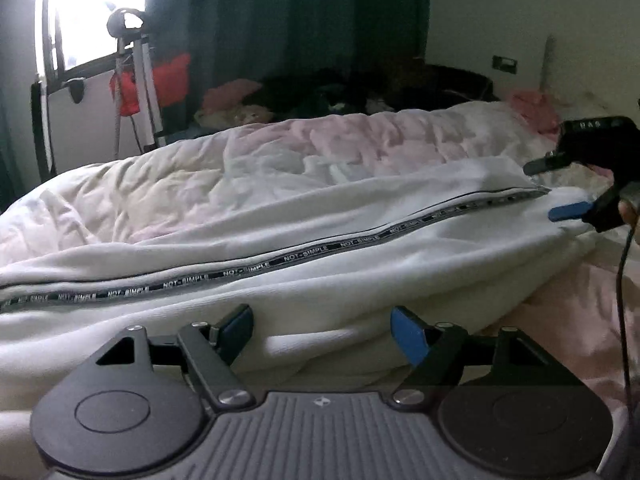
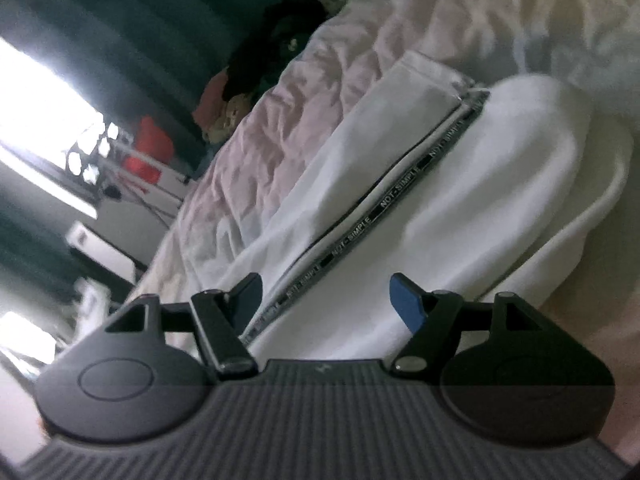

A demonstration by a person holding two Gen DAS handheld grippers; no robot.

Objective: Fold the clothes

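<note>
The white trousers point(image 1: 320, 280) lie stretched along the bed point(image 1: 200, 184), the lettered side stripe point(image 1: 304, 254) facing up. The left tool point(image 1: 322, 334) is spread and empty, close over the fabric below the stripe; the right tool point(image 2: 326, 300), also spread and pinching nothing, waits at the stripe's far end. A good fold probably needs both tools to pinch all layers near the stripe ends together.

Dim, blurred — window point(image 1: 96, 8) glare (blown-out)
</note>
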